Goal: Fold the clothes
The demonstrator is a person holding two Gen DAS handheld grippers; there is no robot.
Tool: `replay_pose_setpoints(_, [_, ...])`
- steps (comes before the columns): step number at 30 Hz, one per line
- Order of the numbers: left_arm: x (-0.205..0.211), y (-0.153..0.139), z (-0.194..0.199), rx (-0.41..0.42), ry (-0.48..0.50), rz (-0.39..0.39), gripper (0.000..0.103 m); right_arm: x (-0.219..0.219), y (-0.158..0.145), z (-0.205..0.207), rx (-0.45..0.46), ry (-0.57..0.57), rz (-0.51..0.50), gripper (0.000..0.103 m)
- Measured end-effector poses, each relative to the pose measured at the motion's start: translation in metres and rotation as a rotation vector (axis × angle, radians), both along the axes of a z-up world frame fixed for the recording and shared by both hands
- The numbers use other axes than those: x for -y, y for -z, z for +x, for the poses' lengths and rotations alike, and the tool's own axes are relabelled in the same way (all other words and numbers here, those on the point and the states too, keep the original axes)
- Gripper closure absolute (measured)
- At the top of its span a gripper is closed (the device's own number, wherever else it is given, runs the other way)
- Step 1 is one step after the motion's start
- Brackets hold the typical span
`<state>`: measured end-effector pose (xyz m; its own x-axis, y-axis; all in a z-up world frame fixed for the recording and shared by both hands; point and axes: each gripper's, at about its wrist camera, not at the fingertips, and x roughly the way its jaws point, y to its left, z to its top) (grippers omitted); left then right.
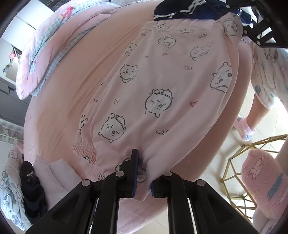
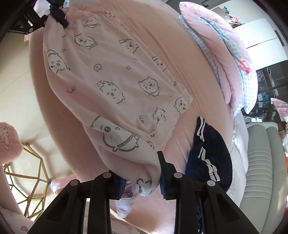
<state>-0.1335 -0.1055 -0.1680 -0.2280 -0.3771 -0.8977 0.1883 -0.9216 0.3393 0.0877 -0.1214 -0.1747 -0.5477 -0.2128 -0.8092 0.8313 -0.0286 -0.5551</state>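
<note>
Item: pink printed garment (image 1: 162,86), fleecy, soft, light, limp; sags between grips. My left tool (image 1: 143,177) and right tool (image 2: 142,180) each clamp 1 end hem; hold there.

A folded pink quilt (image 1: 54,45) lies on the pink bed (image 1: 72,93), beside a gold wire stool (image 1: 239,162) with a fluffy pink cushion (image 1: 264,181).

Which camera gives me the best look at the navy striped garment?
The right wrist view: the navy striped garment lies bunched on the pink bed, stripes clear, just beside the right gripper. The left wrist view catches only its edge at the top.
</note>
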Motion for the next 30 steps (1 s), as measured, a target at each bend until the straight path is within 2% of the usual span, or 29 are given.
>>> replay_pose_setpoints(3, [0.012, -0.006, 0.005, -0.030, -0.041, 0.040, 0.094, 0.004, -0.008, -0.009, 0.017, 0.025, -0.034, 0.075])
replay_pose_setpoints(11, [0.046, -0.007, 0.008, -0.088, -0.163, 0.084, 0.093, 0.018, -0.018, -0.034, 0.040, 0.121, -0.146, 0.075])
replay_pose_setpoints(18, [0.091, -0.005, 0.022, -0.166, -0.342, 0.231, 0.093, 0.024, -0.021, -0.059, 0.124, 0.245, -0.249, 0.075])
replay_pose_setpoints(23, [0.103, -0.008, 0.027, -0.206, -0.415, 0.242, 0.093, 0.030, -0.024, -0.070, 0.126, 0.307, -0.304, 0.075])
replay_pose_setpoints(30, [0.111, -0.011, 0.018, -0.197, -0.455, 0.242, 0.092, 0.044, -0.028, -0.091, 0.179, 0.346, -0.315, 0.075])
